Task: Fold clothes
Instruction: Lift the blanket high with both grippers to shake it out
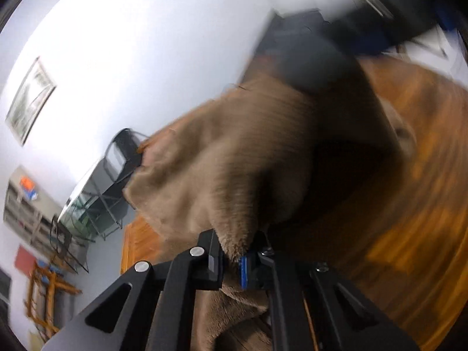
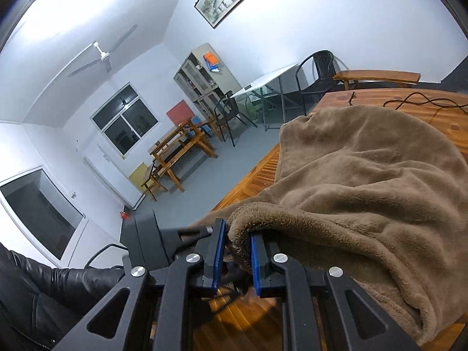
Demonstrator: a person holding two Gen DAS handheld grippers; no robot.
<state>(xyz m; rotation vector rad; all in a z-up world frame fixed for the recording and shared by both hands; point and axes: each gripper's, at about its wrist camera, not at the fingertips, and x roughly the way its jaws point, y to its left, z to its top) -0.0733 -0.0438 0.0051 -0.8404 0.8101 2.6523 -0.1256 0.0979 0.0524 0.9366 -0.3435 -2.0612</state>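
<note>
The left hand-held gripper point(image 1: 234, 259) is clamped tight on a bunched edge of the brown fleece point(image 1: 234, 158); the cloth rises from between its jaws and spreads up and away across the left wrist view, with more of it hanging below the jaws. That view is smeared, so little detail reads. Left of the fleece, beyond the tabletop point(image 1: 409, 219), stand a black chair point(image 1: 122, 158) and a framed picture point(image 1: 29, 99) on the white wall. A dark blurred shape sits behind the top of the cloth; what it is cannot be told.

The right hand-held gripper point(image 2: 237, 259) grips a rolled hem of the fleece point(image 2: 365, 181) between its blue pads point(image 2: 218, 254), jaws narrow. From there the cloth mounds up and to the right, draped over the tabletop point(image 2: 438, 117). A black sleeve point(image 2: 52, 286) lies at lower left. Beyond the cloth a cable point(image 2: 415, 101) snakes on the wood, and a bench point(image 2: 377, 76) stands past the far edge.
</note>
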